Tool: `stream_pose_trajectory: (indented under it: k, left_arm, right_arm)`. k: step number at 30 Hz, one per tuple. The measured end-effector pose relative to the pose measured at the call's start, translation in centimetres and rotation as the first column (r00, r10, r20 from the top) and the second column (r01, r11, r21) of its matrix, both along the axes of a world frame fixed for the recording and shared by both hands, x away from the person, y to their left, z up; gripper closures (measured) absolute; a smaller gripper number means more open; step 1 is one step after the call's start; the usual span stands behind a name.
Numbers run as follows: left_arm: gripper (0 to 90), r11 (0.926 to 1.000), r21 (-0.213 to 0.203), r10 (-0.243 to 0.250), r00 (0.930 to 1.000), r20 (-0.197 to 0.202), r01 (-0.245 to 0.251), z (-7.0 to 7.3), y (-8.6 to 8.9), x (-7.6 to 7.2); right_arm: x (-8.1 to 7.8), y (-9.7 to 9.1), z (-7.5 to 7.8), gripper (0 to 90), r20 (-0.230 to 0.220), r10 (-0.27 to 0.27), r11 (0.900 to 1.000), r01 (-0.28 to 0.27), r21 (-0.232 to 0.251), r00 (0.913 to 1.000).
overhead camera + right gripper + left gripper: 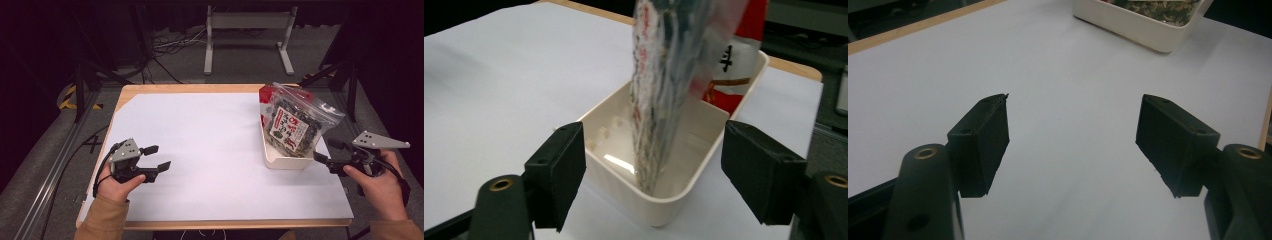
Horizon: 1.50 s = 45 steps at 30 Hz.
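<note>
Right gripper [327,151] released, empty, near the tray [280,161]; snack bag [295,122] already stands inside; left gripper [159,157] open, idle.

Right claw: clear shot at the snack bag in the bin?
Probably yes. The right claw is open, just off the bin's near end, and the snack bag stands upright with nothing between.
</note>
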<state>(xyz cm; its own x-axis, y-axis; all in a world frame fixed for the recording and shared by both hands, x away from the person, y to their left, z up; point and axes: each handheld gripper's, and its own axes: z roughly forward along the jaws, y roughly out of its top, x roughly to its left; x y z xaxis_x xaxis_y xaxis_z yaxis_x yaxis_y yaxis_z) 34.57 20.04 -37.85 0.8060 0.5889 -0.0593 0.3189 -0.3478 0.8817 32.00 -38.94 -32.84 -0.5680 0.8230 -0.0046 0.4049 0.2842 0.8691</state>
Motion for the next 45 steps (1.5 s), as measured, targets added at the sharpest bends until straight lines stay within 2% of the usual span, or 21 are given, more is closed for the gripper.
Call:
stream_pose_trajectory:
  k: [5,11,17,21,22,24,26,28,33,36,39,45]
  left_arm:
    - [29.3,0.9998,-0.004,-0.018,0.9998,-0.003,0.018,-0.2,0.0,-0.4]
    - [28.7,0.9996,-0.012,-0.026,0.9997,-0.002,0.026,-0.4,0.3,-0.7]
    - [28.3,0.9997,-0.019,-0.016,0.9999,-0.005,0.016,-0.8,0.7,-0.7]
    - [28.4,0.9998,-0.021,-0.006,0.9999,-0.011,0.006,-1.2,0.9,-0.7]
    - [28.3,0.9998,-0.021,-0.006,0.9999,-0.011,0.006,-1.2,0.9,-0.7]
    - [28.4,0.9997,-0.021,-0.013,0.9999,-0.010,0.013,-1.2,0.9,-0.7]
    - [28.4,0.9997,-0.024,-0.010,0.9999,-0.008,0.010,-1.4,0.8,-0.7]
    - [28.3,0.9997,-0.018,-0.014,0.9998,-0.011,0.014,-1.5,0.8,-0.7]
    - [28.3,0.9997,-0.020,-0.013,0.9997,-0.018,0.013,-1.7,0.7,-0.7]
    - [28.3,0.9996,-0.024,-0.013,0.9998,-0.014,0.012,-1.8,0.7,-0.6]
    - [28.1,0.9996,-0.025,-0.017,0.9998,-0.014,0.016,-1.9,0.6,-0.5]
    - [27.3,0.9995,-0.022,-0.022,0.9994,-0.028,0.022,-2.2,0.5,-0.4]
  right_arm:
    - [-0.6,0.8,-1.1,25.9,0.018,0.058,0.9981,-0.059,0.017,0.9981]
    - [-0.9,2.1,-2.3,25.9,0.042,0.137,0.9894,-0.139,0.043,0.9897]
    - [-0.8,3.6,-3.7,25.4,0.047,0.163,0.9857,-0.165,0.036,0.9855]
    - [-0.6,4.9,-5.2,25.1,0.051,0.203,0.9778,-0.205,0.042,0.9778]
    - [-0.5,5.2,-5.6,24.3,0.066,0.215,0.9748,-0.218,0.046,0.9744]
    - [-0.5,5.5,-5.7,24.1,0.075,0.220,0.9731,-0.224,0.053,0.9727]
    - [-0.7,6.1,-6.0,24.3,0.076,0.243,0.9677,-0.247,0.048,0.9670]
    - [-0.7,6.2,-6.1,24.4,0.080,0.250,0.9663,-0.254,0.044,0.9650]
    - [-0.6,7.2,-7.9,26.1,0.059,0.275,0.9597,-0.278,0.043,0.9596]
    - [-0.3,7.6,-8.9,25.2,0.050,0.280,0.9595,-0.281,0.021,0.9588]
    - [-0.2,8.0,-9.6,25.1,0.045,0.287,0.9571,-0.289,0.025,0.9568]
    - [-0.4,8.3,-9.6,24.8,0.060,0.300,0.9532,-0.302,0.016,0.9519]
